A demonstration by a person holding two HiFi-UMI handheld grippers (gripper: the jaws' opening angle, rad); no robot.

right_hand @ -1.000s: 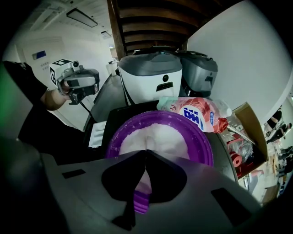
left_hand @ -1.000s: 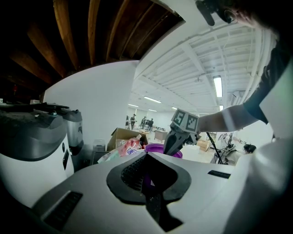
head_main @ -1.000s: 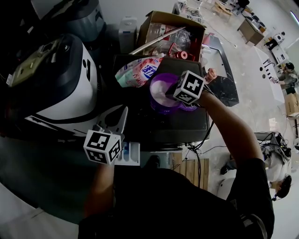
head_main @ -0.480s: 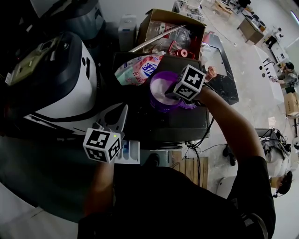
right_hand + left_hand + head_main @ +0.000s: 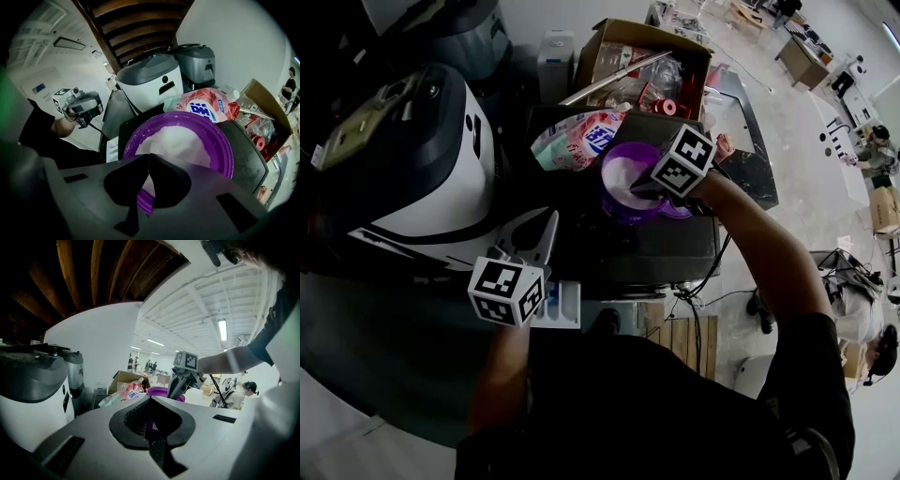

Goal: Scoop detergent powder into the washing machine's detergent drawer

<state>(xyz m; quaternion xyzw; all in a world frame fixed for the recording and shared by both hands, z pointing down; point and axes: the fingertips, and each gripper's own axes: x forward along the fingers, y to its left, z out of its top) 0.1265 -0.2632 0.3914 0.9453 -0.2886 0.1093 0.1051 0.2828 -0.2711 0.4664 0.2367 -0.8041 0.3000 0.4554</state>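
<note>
The right gripper point(image 5: 641, 187) reaches over a purple bowl point(image 5: 622, 190) that sits on a dark cabinet top point(image 5: 647, 246). In the right gripper view its jaw tips meet just above the near rim of the bowl point(image 5: 220, 146), and nothing can be seen clamped between them. The bowl holds a heap of white powder point(image 5: 180, 139). Just behind the bowl lies a pink and white detergent bag point(image 5: 577, 141), and behind that stands an open cardboard box point(image 5: 639, 58) full of odds and ends. The left gripper point(image 5: 546, 228) is held well apart from the bowl, in front of a white machine with a dark top point(image 5: 422, 164). Its jaws are also closed tip to tip, with nothing between them, and they point toward the bowl. The white drawer point(image 5: 562, 307), divided into compartments, stands pulled out just beside the left gripper's marker cube, below the cabinet's front edge.
</note>
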